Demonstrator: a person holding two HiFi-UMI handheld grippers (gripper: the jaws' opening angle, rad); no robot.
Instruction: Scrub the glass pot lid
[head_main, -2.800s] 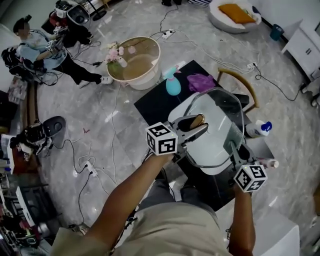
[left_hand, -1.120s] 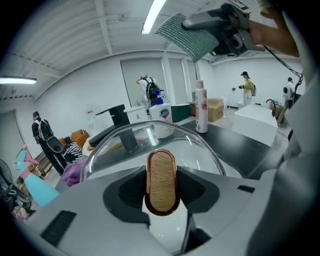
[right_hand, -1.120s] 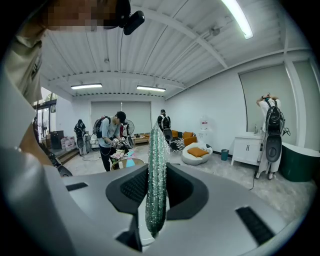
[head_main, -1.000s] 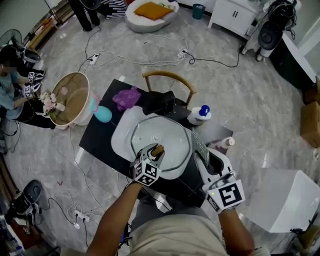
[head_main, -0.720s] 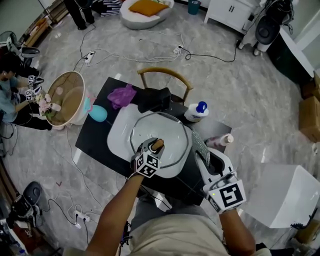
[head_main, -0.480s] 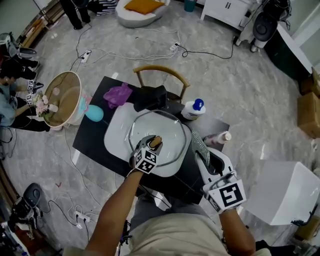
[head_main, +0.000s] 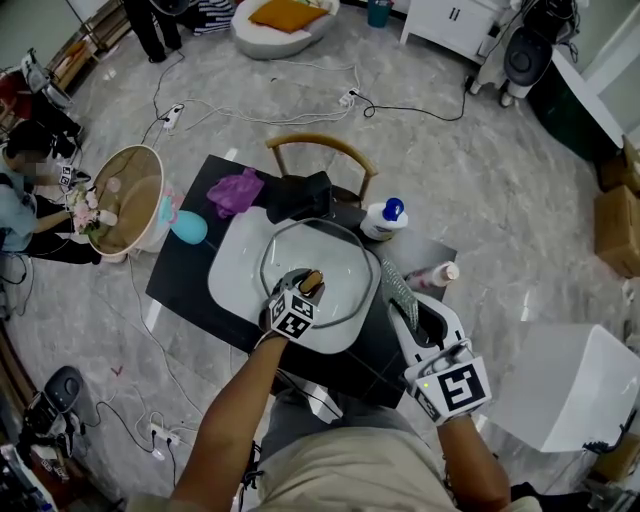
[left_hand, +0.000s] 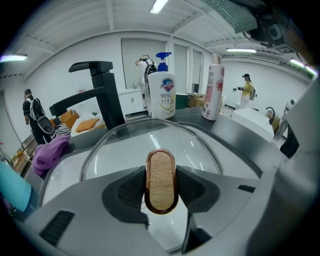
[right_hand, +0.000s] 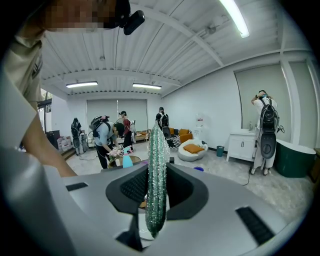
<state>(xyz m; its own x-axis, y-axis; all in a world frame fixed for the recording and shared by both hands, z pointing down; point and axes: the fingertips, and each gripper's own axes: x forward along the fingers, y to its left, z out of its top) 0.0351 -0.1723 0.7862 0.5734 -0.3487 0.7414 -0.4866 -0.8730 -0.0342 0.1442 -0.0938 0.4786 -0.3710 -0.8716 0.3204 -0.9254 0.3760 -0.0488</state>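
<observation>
At the centre of the head view, the round, clear, metal-rimmed glass pot lid (head_main: 342, 255) is being held in the white sink basin (head_main: 228, 278). Its oval wooden, copper-edged knob (left_hand: 161, 181) is being clamped by the left gripper (head_main: 309, 282). At lower right, a glittery green scrubbing cloth (right_hand: 156, 175) is being pinched upright by the right gripper (head_main: 405, 308).

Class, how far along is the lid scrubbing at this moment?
Done: left gripper grips the wooden handle of the lid, over the sink; right gripper clamps the cloth. In hand: steadying the lid. Left: the cloth is apart from the glass, so scrubbing looks not yet begun.
</observation>
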